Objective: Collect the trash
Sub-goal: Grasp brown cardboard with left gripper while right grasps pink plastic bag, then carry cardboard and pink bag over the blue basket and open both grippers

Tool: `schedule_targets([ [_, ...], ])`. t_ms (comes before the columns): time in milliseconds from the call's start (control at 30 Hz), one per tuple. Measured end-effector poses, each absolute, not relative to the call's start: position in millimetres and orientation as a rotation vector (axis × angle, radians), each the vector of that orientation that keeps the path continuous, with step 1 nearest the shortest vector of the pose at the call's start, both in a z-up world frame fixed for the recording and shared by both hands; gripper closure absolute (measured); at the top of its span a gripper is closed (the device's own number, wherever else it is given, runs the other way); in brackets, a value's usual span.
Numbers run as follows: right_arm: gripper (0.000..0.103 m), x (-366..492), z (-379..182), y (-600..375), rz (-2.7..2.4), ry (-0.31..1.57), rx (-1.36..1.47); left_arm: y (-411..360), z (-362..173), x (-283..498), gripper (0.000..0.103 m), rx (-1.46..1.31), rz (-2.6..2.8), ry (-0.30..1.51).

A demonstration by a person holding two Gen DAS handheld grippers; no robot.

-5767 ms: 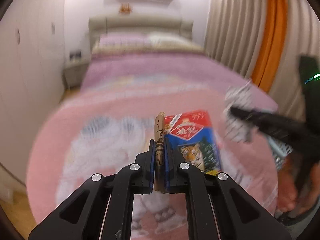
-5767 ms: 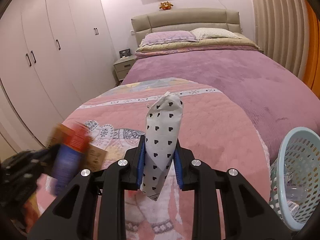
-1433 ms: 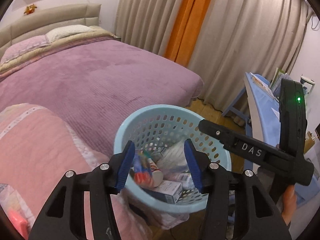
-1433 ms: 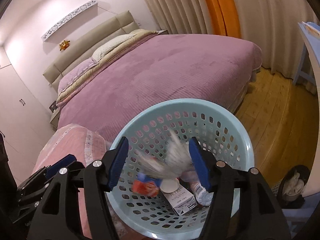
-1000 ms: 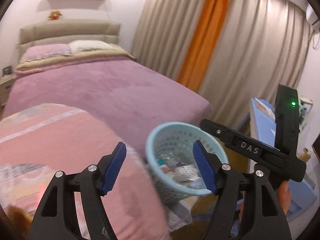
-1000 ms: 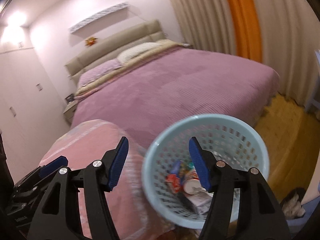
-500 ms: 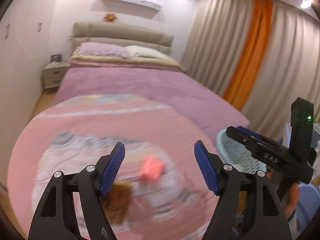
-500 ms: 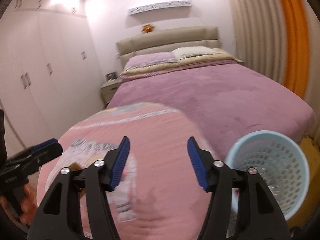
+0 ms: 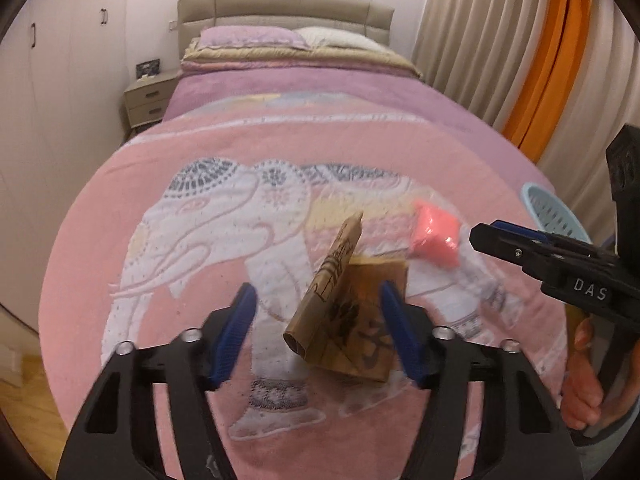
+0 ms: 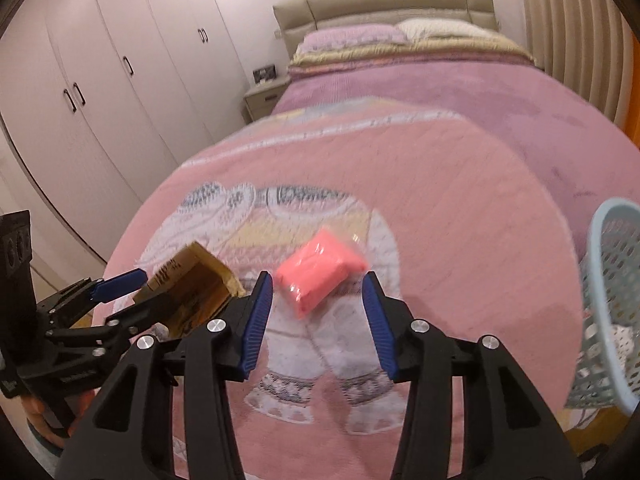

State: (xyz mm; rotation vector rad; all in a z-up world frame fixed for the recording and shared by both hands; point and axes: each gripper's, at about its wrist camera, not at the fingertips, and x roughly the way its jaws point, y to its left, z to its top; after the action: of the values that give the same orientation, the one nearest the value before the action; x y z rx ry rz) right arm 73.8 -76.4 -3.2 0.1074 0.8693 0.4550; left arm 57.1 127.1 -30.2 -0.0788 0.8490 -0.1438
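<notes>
A brown cardboard box (image 9: 352, 308) with a raised flap lies on the pink elephant blanket (image 9: 208, 216). My left gripper (image 9: 318, 312) straddles it; the jaws are closing, with a gap still showing beside the left pad. A pink plastic-wrapped packet (image 10: 320, 272) lies to the right of the box (image 10: 192, 292). My right gripper (image 10: 317, 292) is around the packet with its jaws closing, and both pads stand clear of it. The left wrist view shows the packet (image 9: 436, 240) with the right gripper (image 9: 484, 236) coming in from the right. The right wrist view shows the left gripper (image 10: 136, 296) at the box.
A light blue plastic basket (image 10: 612, 300) with trash in it stands at the bed's right side, also seen as the basket (image 9: 552, 216) in the left wrist view. White wardrobes (image 10: 120, 80) line the left wall. A nightstand (image 9: 148, 100) and curtains (image 9: 500, 60) flank the bed.
Both grippers swung away from the basket, back over the blanket, and came down, the left over the brown box and the right over the pink packet. Both jaws have narrowed.
</notes>
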Motion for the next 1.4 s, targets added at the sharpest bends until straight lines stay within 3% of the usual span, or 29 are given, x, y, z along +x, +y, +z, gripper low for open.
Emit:
schedule_targets([
  [100, 0.06, 78.2, -12.3, -71.6, 0.454, 0.905, 0.113, 128.6, -39.3, 60.9, 0.064, -0.101, -0.141, 0.874],
  [167, 0.06, 83.0, -16.8, -69.4, 0.461, 0.927, 0.124, 129.9, -45.9, 63.4, 0.082, -0.098, -0.13, 0.885],
  [333, 0.06, 94.3, -25.9, -59.0, 0.467, 0.965, 0.122, 138.0, -48.2, 60.5, 0.095, -0.148, -0.114, 0.852],
  [433, 0.059, 101.5, -28.4, -52.8, 0.462, 0.979, 0.122, 145.6, -46.1, 57.0, 0.095, -0.172, -0.082, 0.822],
  [567, 0.048, 113.8, -29.3, -41.0, 0.445, 0.975, 0.107, 152.0, -42.9, 54.7, 0.095, -0.191, -0.081, 0.801],
  [933, 0.047, 116.4, -29.8, -22.4, 0.389, 0.933, -0.003, 153.2, -44.7, 56.2, 0.095, -0.19, -0.083, 0.806],
  [1000, 0.049, 114.6, -29.6, -22.9, 0.373, 0.924, -0.031, 150.0, -44.3, 56.5, 0.095, -0.186, -0.084, 0.807],
  [1067, 0.067, 113.5, -29.6, -22.3, 0.362, 0.919, -0.057, 147.1, -43.1, 56.3, 0.095, -0.185, -0.089, 0.806],
  [1400, 0.068, 98.3, 4.2, -72.6, 0.353, 0.816, 0.02, 105.3, -19.3, 55.4, 0.096, -0.141, -0.197, 0.767],
])
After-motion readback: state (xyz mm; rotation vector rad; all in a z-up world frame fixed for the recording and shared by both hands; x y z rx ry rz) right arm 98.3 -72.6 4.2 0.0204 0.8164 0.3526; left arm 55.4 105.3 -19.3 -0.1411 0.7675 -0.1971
